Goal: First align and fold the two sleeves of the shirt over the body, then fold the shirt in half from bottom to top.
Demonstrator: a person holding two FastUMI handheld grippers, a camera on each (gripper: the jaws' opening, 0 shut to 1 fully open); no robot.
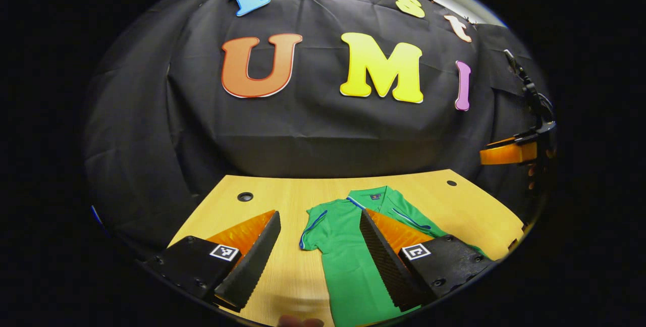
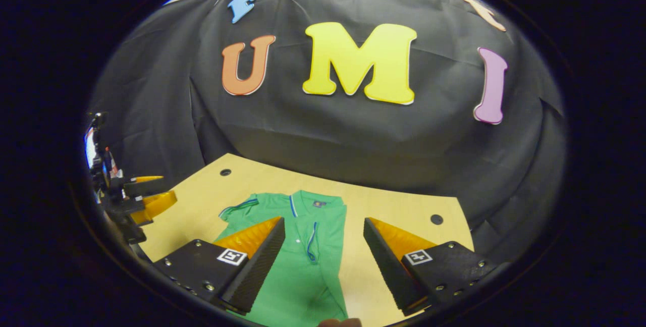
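A green polo shirt (image 1: 348, 246) with blue trim lies flat on the wooden table (image 1: 282, 201), collar towards the wall. In the right gripper view the shirt (image 2: 303, 266) has one sleeve (image 2: 241, 209) spread out to the left. The other sleeve lies folded over the body, its blue-edged cuff (image 2: 312, 241) near the middle. My left gripper (image 1: 320, 266) hovers open over the shirt's spread-sleeve side, holding nothing. My right gripper (image 2: 323, 271) hangs open above the shirt's straight folded edge, also with nothing in it. Each gripper shows at the other view's edge: right gripper (image 1: 509, 151), left gripper (image 2: 149, 198).
The table has round cable holes near its back corners (image 1: 245, 196) (image 1: 451, 183) (image 2: 436, 219). The black cloth wall (image 1: 323, 130) rises right behind the table. Bare wood lies on both sides of the shirt. A fingertip (image 1: 300, 321) peeks in at the bottom edge.
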